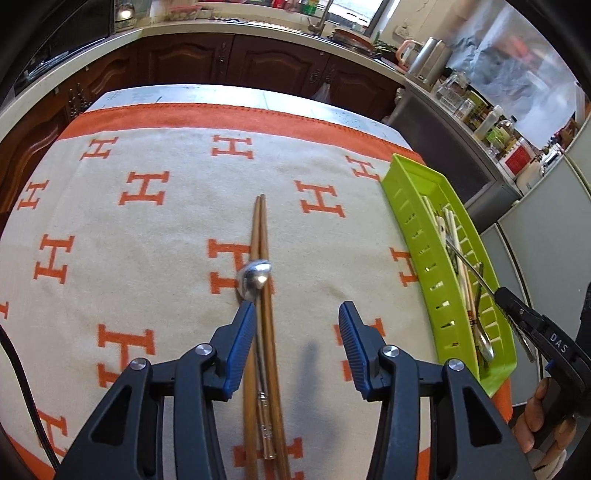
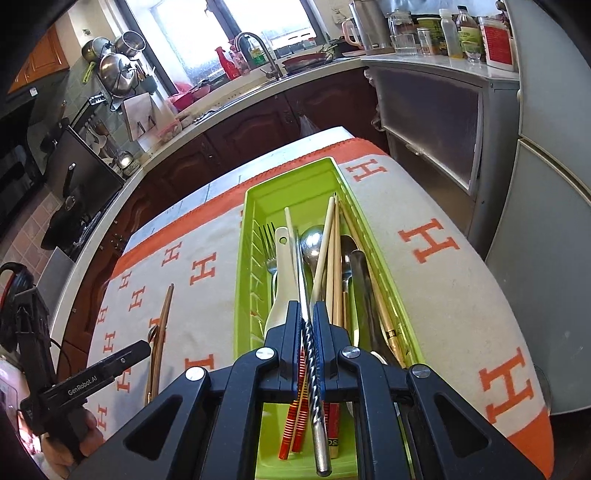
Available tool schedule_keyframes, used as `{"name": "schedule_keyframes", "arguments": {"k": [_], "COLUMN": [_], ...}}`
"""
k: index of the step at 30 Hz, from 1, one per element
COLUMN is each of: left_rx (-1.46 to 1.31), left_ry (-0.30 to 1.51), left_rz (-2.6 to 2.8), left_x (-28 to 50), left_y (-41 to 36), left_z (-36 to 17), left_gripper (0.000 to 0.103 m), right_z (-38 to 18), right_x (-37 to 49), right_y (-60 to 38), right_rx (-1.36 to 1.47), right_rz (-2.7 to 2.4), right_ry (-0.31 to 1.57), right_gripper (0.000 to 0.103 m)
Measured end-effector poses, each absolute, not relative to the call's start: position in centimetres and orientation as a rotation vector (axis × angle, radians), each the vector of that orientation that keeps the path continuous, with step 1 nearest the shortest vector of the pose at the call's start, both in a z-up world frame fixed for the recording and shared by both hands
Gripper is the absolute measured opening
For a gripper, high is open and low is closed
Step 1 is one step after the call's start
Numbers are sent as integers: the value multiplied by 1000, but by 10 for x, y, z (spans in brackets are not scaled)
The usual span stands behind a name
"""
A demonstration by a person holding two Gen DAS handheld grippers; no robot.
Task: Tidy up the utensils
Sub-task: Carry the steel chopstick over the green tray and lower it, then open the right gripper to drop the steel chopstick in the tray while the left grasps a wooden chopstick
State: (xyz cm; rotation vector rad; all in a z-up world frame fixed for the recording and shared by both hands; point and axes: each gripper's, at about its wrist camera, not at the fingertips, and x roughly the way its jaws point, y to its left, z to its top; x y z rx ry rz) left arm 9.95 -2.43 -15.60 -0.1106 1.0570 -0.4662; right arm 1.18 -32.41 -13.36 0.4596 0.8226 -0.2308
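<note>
Both grippers angled steeply downward

We can read "GenRobot.AI" on the left tool, "DAS" on the right tool, and big orange "H" letters all over the cloth.

Both views are bright with daylight. In the right wrist view it comes from the window at the top centre, washed out to near white. Glare glints on the hanging pots at upper left. In the left wrist view a soft shadow lies on the cloth at lower centre. Strong fisheye bending curves the counter along the top; the corners go black. The centre is sharp, the edges slightly soft.
</note>
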Motion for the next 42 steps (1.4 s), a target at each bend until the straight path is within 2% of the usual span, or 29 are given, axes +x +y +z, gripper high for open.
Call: {"name": "schedule_keyframes", "arguments": {"k": [2, 5, 21, 33, 35, 39, 42], "left_rx": [-106, -91, -29, 101, 150, 166, 152], "left_ry": [1049, 1053, 1105, 1107, 1091, 1076, 1069], "left_rz": [-489, -506, -456, -383, -357, -327, -322], "left_x": [97, 96, 109, 85, 81, 79, 79], "left_y": [-28, -34, -45, -59, -62, -61, -58], "left_z": [-155, -157, -180, -180, -180, -179, -179], "left_gripper": [45, 45, 45, 43, 37, 7, 4], "right_z": [-135, -136, -135, -137, -137, -139, -138], "right_x": [10, 9, 1, -2, -3, -2, -1], "right_y": [-326, -327, -328, -323, -323, -320, -317], "right_rx": [461, 484, 501, 502, 503, 506, 504], "right_rz": [-232, -228, -218, -199, -195, -186, -180], "right_ry": [825, 823, 813, 813, 811, 822, 823], "right_gripper": [8, 15, 15, 15, 15, 15, 15]}}
